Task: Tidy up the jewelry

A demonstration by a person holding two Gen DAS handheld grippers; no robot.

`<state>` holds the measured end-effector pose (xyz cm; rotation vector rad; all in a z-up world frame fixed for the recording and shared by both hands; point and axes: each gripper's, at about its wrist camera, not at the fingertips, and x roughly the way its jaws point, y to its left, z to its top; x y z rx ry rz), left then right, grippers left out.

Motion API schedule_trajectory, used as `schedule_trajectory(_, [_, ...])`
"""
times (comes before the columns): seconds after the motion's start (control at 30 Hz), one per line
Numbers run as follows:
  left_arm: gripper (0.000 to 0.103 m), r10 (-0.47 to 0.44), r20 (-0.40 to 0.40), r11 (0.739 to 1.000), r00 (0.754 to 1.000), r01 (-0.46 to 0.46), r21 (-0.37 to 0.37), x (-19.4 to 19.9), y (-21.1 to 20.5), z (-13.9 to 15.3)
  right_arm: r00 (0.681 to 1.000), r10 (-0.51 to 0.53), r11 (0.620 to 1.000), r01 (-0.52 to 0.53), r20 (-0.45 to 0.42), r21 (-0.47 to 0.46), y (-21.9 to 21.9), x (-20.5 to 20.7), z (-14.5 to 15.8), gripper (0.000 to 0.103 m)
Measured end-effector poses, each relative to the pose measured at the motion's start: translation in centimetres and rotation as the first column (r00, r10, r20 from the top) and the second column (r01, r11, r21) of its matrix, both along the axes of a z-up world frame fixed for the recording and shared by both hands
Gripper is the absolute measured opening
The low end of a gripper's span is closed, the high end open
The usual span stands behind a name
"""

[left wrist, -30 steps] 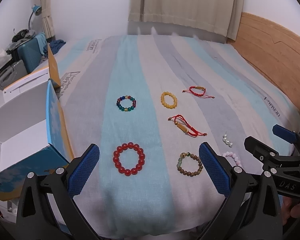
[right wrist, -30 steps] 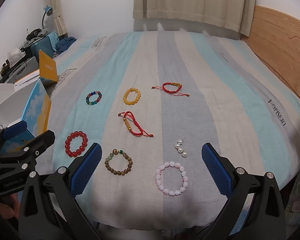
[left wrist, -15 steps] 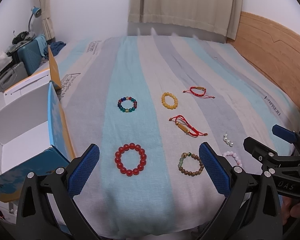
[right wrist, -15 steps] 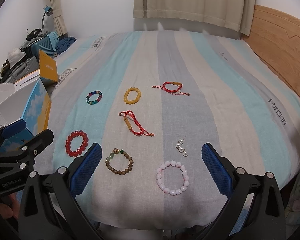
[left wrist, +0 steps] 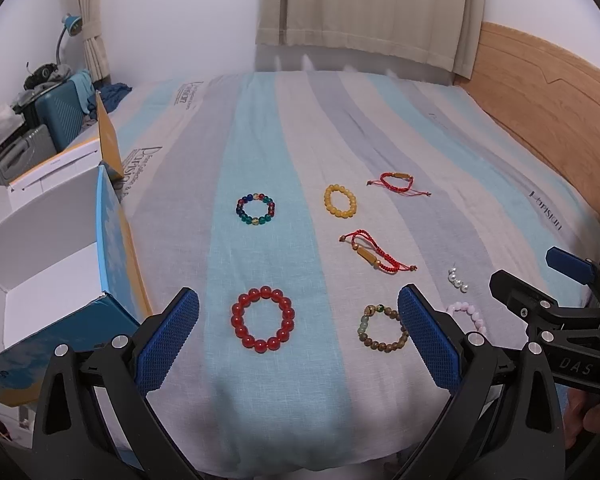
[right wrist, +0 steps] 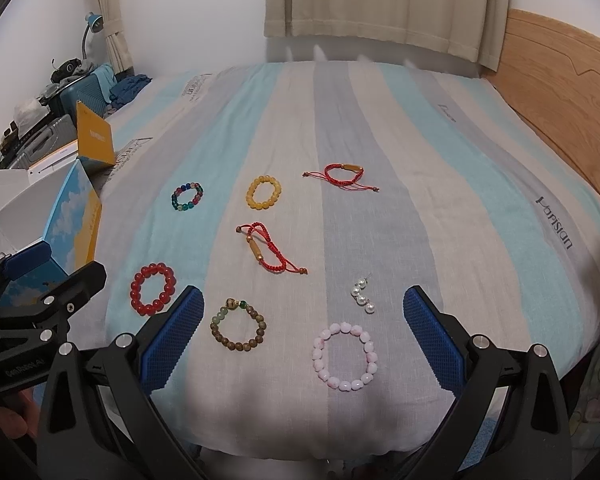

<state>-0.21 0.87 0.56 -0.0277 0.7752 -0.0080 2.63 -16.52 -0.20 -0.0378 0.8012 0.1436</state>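
left claw (left wrist: 298,336): wide open, holding nothing, hovering above the near edge of the bed with the red bead bracelet framed between its blue pads
right claw (right wrist: 302,334): wide open, holding nothing, above the near edge of the bed with the pink bead bracelet and the brown one framed between its pads
bed (right wrist: 440,168): striped cover in light blue, grey and beige; all the jewelry lies loose on it
red bead bracelet (left wrist: 263,318): near row, furthest left, on a light blue stripe
brown bead bracelet (right wrist: 238,329): near row, middle, with a few green beads; just beside the right claw's left pad in the right wrist view
pink bead bracelet (right wrist: 345,356): near row, furthest right
pearl earring (right wrist: 363,297): short run of white pearls just beyond the pink bracelet, apart from it
red cord bracelet with tube bead (right wrist: 271,253): middle of the spread, cords trailing right
yellow bead bracelet (right wrist: 263,192): far row, middle
multicolour bead bracelet (right wrist: 187,197): far row, left, well apart from the yellow one
second red cord bracelet (right wrist: 343,174): far row, right
open cardboard box (left wrist: 44,256): at the bed's left edge, white inside, blue sky print outside; nothing visible inside
headboard (right wrist: 560,92): wooden, along the right side
suitcases (left wrist: 60,116): teal and grey, far left by the wall
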Motion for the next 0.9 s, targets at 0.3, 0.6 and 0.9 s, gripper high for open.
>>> schedule_trajectory(0.3, [0.097,0.001,-0.002,1.0,1.0,-0.001,-0.002,0.1,0.01,0.08,1.0,-0.005,1.0,0.005,-0.003,0.004,-0.24,0.26,0.11,0.096])
schedule_trajectory(0.6, [0.097,-0.001,0.001,1.0,1.0,0.001,-0.003,0.03,0.03,-0.05,1.0,-0.005,1.0,0.005,-0.002,0.004,-0.37,0.27,0.16,0.096])
schedule_trajectory(0.9, [0.097,0.001,-0.001,1.0,1.0,-0.001,-0.005,0.05,0.05,-0.06,1.0,-0.005,1.0,0.005,-0.002,0.004,-0.43,0.3,0.19,0.096])
